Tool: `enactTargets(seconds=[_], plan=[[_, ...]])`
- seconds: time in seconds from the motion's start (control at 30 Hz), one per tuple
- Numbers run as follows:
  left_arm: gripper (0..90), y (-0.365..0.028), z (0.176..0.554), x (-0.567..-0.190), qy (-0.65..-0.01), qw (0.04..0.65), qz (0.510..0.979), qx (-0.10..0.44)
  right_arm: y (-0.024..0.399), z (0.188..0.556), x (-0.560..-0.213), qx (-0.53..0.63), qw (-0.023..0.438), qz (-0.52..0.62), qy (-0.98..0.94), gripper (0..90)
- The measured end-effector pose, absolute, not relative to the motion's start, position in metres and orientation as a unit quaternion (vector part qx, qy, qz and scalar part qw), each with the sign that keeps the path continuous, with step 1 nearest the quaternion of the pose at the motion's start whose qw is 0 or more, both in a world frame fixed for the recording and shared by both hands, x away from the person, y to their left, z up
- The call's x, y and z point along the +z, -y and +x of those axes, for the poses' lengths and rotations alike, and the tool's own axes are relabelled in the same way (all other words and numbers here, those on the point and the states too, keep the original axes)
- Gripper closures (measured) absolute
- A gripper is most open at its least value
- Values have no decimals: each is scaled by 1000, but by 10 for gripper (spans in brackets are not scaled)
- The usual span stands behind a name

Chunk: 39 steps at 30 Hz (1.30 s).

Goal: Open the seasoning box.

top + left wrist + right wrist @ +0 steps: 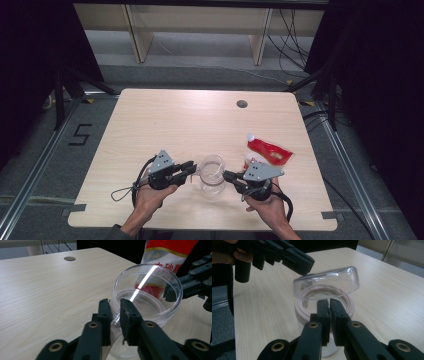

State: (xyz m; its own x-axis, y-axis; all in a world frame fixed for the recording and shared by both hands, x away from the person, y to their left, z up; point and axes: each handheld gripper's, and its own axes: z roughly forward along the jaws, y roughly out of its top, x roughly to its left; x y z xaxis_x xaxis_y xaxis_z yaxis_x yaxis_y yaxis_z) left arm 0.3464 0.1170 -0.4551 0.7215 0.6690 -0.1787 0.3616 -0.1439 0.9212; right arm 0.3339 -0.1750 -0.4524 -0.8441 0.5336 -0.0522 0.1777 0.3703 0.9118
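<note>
A clear round lid (212, 165) is lifted and tilted over a clear jar (211, 186) near the table's front edge. My left gripper (192, 167) comes at it from the left. In the left gripper view its jaws (115, 305) stand a narrow gap apart, straddling the lid's thin rim (147, 267) without clearly pressing on it. My right gripper (226, 175) reaches in from the right. Its jaws (328, 302) are shut on the near rim of the lid (329, 282), above the jar (302, 312). The right gripper's tip (170, 293) shows at the lid's far rim.
A red and white pouch (267, 152) lies just right of the jar, behind my right gripper, and stands behind the lid (170, 252). A round cable hole (242, 104) is at the back of the wooden table (165, 120). Shelving stands beyond the table.
</note>
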Motion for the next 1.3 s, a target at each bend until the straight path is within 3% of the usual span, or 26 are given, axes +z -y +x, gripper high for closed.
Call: enactTargets(seconds=[0.17, 0.33, 0.6, 1.3], plan=[[575, -127, 341, -455, -353, 542, 748, 147, 174, 333, -451, 515, 169, 220, -811, 866], [408, -126, 330, -461, -325, 507, 783, 156, 171, 333, -446, 520, 174, 216, -808, 864], [272, -128, 325, -479, -341, 466, 802, 152, 160, 332, -440, 525, 176, 203, -807, 862], [248, -135, 318, -491, -359, 453, 805, 136, 144, 333, -433, 531, 175, 180, -809, 860]])
